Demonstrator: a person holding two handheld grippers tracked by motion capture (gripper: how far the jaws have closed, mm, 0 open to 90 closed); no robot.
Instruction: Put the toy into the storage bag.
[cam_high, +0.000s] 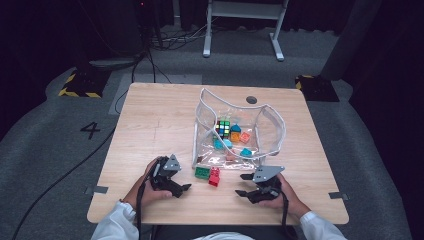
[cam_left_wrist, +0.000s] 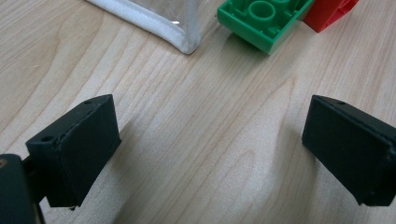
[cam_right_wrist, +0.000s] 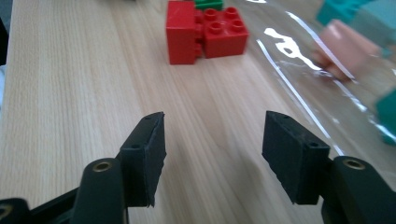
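Observation:
A green brick (cam_high: 202, 172) and a red brick (cam_high: 214, 176) lie side by side on the wooden table (cam_high: 150, 130), just in front of a clear bag (cam_high: 235, 135) with white trim. My left gripper (cam_high: 184, 190) rests left of them, open and empty, pointing right. In the left gripper view its jaws (cam_left_wrist: 210, 144) stand wide apart over bare wood, with the green brick (cam_left_wrist: 261, 18) and red brick (cam_left_wrist: 331, 11) ahead. My right gripper (cam_high: 241, 185) sits right of the bricks, pointing left. Its jaws (cam_right_wrist: 212, 144) are open with nothing between them, and the red brick (cam_right_wrist: 205, 32) lies ahead.
The bag holds a colour-puzzle cube (cam_high: 223, 128), orange and blue blocks, and a pink block (cam_right_wrist: 348, 46). Its plastic (cam_right_wrist: 303, 70) lies flat to the right of my right gripper. A round hole (cam_high: 251, 99) marks the table's far edge. Bare wood extends on the left.

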